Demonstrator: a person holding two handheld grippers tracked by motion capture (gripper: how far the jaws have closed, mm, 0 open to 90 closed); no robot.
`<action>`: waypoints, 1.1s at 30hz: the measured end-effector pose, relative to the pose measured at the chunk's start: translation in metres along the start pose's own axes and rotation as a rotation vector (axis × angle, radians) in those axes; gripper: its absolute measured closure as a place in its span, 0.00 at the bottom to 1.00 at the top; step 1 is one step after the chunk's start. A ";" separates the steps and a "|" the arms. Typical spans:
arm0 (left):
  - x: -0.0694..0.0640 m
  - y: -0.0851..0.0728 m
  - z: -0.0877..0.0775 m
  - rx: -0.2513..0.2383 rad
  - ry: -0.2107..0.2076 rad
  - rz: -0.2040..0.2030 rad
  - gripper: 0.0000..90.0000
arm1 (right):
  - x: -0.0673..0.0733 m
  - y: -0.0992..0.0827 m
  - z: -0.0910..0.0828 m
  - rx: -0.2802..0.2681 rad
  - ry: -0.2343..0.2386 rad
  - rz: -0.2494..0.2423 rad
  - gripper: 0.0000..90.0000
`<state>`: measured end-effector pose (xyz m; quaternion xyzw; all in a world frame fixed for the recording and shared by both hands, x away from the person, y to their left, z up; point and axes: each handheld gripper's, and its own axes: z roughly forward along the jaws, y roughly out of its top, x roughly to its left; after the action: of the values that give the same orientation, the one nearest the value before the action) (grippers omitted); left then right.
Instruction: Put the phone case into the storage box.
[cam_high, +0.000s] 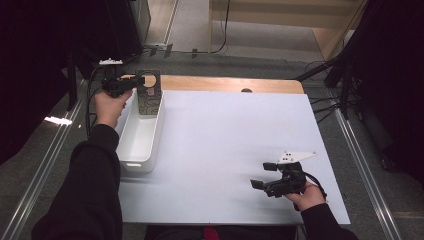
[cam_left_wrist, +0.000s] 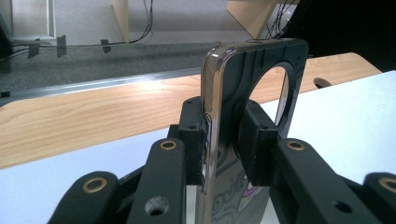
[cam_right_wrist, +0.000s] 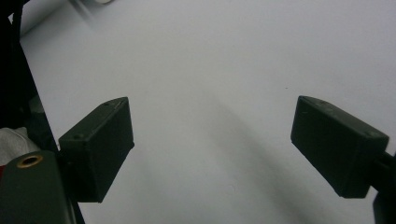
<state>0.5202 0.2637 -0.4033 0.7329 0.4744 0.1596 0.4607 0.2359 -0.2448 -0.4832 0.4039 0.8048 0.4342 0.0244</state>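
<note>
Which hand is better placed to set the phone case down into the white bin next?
Left. The left tool is already shut on the phone case, holding it upright over the far end of the white bin. The right tool rests open and empty on the white mat, well away from the bin.

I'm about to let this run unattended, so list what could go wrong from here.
1. The left gripper pinches the phone case only at one thin edge, upright; it could twist or slip out.
2. The case hangs over the far end of the white bin, near its rim; released off-line, it may catch the wall or land outside.
3. The right gripper is open over the white mat, too far off to steady anything.
</note>
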 end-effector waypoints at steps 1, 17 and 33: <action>0.000 0.000 0.000 0.000 -0.002 0.004 0.80 | 0.000 0.000 0.000 0.000 0.000 -0.001 0.14; 0.003 -0.007 0.005 0.025 -0.004 0.008 0.80 | 0.000 0.000 0.000 0.001 0.000 0.005 0.14; 0.007 -0.008 0.008 0.023 -0.007 -0.014 0.71 | 0.000 0.000 0.000 0.002 0.003 0.006 0.14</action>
<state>0.5242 0.2665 -0.4155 0.7354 0.4797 0.1482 0.4551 0.2363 -0.2446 -0.4833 0.4055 0.8041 0.4342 0.0214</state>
